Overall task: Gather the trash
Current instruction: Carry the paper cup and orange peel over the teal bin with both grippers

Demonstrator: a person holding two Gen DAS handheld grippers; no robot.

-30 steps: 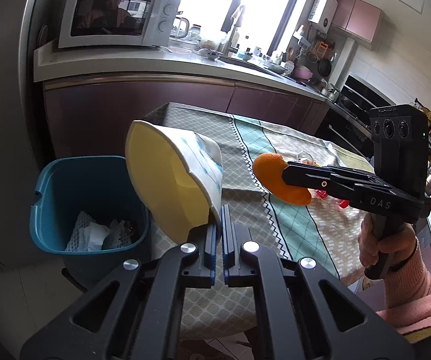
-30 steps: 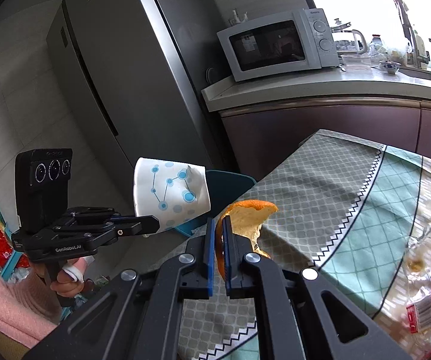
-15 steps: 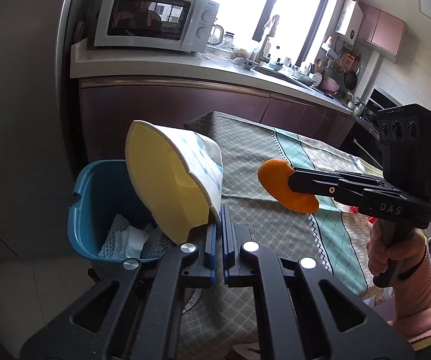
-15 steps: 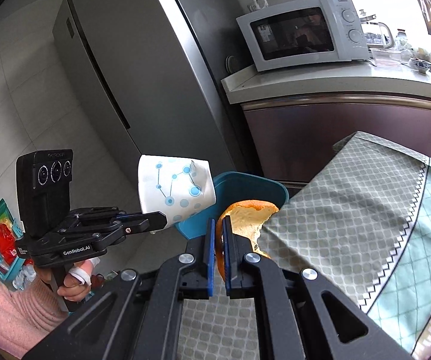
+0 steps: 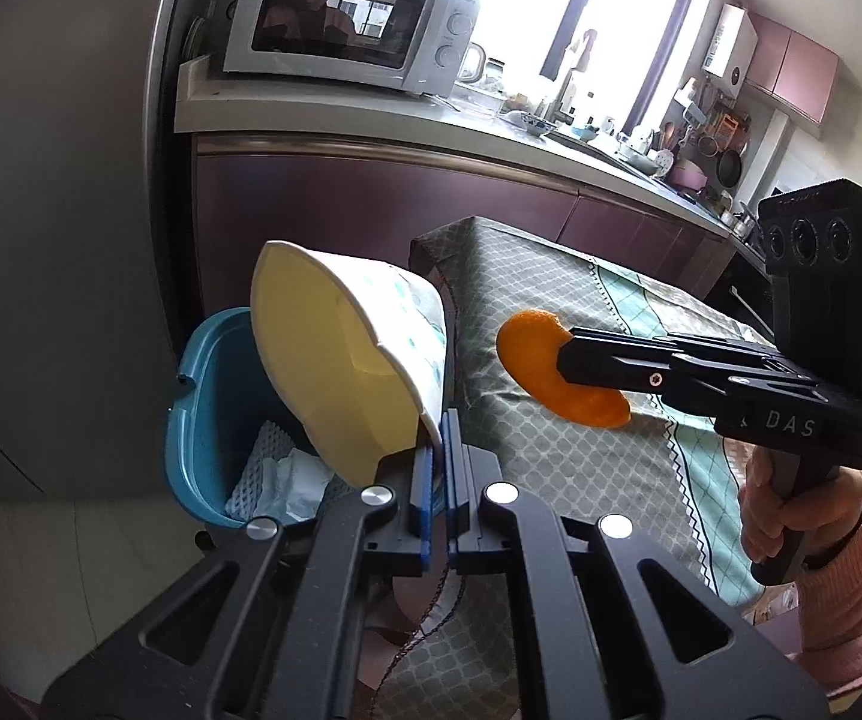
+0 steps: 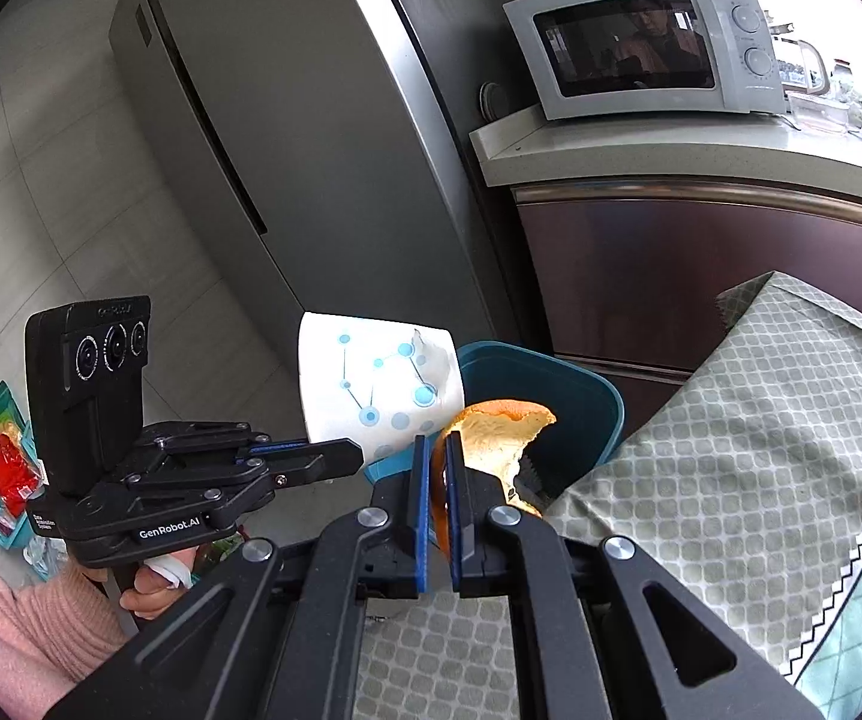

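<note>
Currently mid-carry, both pieces of trash in the air. Left gripper (image 5: 438,450): jaws pressed together on the wall of a crushed paper cup (image 5: 347,366), pinched at its rim edge only; cup tilted, mouth toward the camera, centre-left of the left wrist frame, overlapping the blue bin (image 5: 203,414) behind and below it. Right gripper (image 6: 438,468): jaws clamped on an orange peel (image 6: 499,426), centre of the right wrist frame, peel just in front of the bin's near wall and beside the corner of the tablecloth (image 6: 730,450). Bin at lower left in the left view, already holding white paper and a foam net. Neither item judged clearly over the opening yet; depth hard to read through the fisheye. Risks: cup held by a thin, creased edge, so possible slip or swing on any quick turn, landing on the floor beside the bin. Peel released too soon likely to drop on the cloth or catch the rim. Both grippers converging on one small opening, so possible clash of fingers or knocked cup if released together.
</note>
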